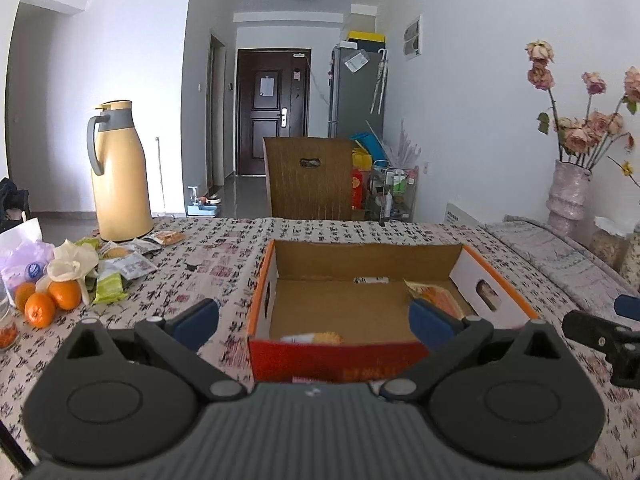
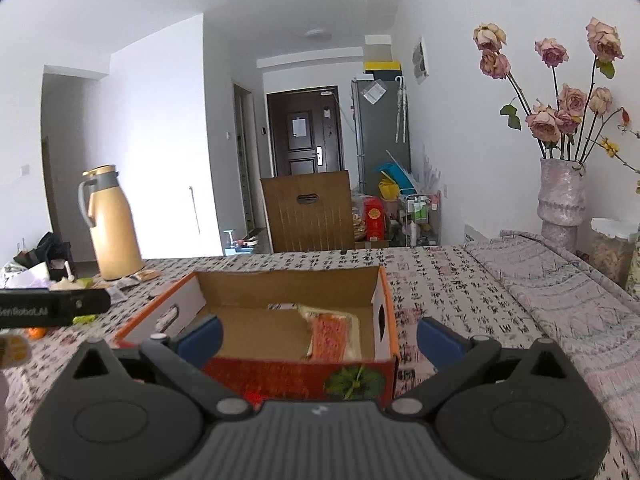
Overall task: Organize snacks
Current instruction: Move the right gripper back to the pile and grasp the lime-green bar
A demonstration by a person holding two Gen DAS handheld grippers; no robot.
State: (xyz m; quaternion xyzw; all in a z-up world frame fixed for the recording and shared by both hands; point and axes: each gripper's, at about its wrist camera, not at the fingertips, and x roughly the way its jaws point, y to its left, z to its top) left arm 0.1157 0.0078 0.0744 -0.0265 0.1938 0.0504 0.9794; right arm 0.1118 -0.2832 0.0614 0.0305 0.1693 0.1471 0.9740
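Both claws, the left gripper [image 1: 314,318] and right gripper [image 2: 318,336], hang spread and empty at the cardboard box [image 1: 360,350], while the loose snack packets [image 1: 120,268] by the thermos [image 1: 120,172] look light, crinkly, slippery, best pinched at a sealed edge.

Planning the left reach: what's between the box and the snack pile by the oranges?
Only bare tablecloth between box and snack pile, per left wrist view.

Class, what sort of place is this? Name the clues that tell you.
Probably a home dining area: a cloth-covered table with a thermos jug, a fridge beside the entrance door, and dried roses in a vase.
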